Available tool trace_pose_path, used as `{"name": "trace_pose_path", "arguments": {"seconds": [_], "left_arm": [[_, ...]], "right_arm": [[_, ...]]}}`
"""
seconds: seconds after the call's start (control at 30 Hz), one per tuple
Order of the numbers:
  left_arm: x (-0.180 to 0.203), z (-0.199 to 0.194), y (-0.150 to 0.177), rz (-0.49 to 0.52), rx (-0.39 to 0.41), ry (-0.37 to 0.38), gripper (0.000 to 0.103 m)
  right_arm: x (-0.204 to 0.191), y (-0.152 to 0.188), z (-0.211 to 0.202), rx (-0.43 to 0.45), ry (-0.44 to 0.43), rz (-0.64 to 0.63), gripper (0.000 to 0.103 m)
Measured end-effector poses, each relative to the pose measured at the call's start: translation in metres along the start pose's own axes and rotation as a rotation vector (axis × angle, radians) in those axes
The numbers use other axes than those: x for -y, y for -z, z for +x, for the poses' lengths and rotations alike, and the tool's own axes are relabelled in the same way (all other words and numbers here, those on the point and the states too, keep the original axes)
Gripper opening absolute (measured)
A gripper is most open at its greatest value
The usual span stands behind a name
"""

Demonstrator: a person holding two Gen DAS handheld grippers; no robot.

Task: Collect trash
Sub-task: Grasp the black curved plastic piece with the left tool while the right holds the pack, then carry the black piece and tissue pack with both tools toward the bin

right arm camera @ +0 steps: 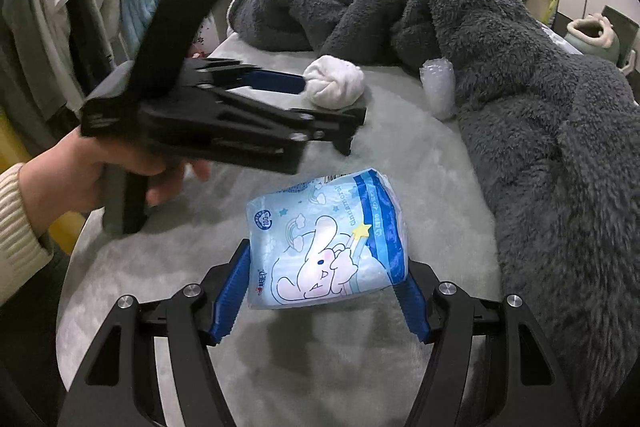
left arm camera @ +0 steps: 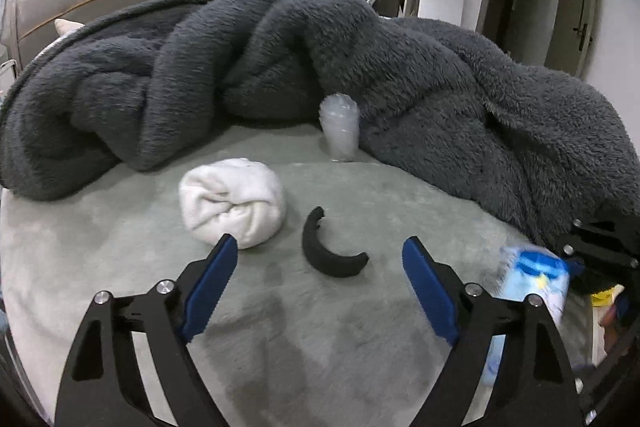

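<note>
On the bed (left arm camera: 120,267), towel roll (left arm camera: 232,203) lies left of curved piece (left arm camera: 320,251).

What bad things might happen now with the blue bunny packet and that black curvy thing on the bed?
1. The right tool pinches only the near end of the soft bunny packet, so it might slip out.
2. The left tool is open above the black curved piece; the white sock ball lies close by and might get nudged or grabbed instead.
</note>
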State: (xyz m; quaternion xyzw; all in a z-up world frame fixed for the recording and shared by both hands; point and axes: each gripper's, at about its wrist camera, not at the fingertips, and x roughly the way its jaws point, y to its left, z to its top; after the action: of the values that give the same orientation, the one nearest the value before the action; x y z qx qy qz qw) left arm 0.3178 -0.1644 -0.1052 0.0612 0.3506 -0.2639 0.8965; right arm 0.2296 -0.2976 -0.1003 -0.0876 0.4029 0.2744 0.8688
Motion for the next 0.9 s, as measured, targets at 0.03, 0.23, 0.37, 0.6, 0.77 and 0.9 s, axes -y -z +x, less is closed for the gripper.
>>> {"name": "trace_pose_path", "arguments": {"seconds": [0.03,0.23,0.37,0.6,0.77,0.9], "left_arm": [[0.001,0.003,0.000,0.004,-0.005,-0.002,0.083],[0.001,0.021,0.001,0.011,-0.046,-0.016,0.074],[0.001,0.031,0.001,0.016,-0.065,-0.008,0.066],[0.004,0.048,0.000,0.033,-0.093,-0.008,0.050],[0.008,0.052,0.004,0.041,-0.091,-0.014,0.043],[0.010,0.048,0.002,0.036,-0.074,-0.028,0.042]], "right_arm": [[0.000,0.001,-0.002,-0.001,-0.004,-0.005,0.067],[-0.002,0.006,-0.009,-0.003,-0.034,-0.012,0.067],[-0.003,0.007,-0.011,-0.003,-0.043,-0.018,0.067],[-0.004,0.009,-0.010,-0.006,-0.045,-0.026,0.067],[-0.004,0.009,-0.010,-0.007,-0.050,-0.027,0.067],[-0.004,0.008,-0.011,-0.004,-0.057,-0.018,0.067]]}}
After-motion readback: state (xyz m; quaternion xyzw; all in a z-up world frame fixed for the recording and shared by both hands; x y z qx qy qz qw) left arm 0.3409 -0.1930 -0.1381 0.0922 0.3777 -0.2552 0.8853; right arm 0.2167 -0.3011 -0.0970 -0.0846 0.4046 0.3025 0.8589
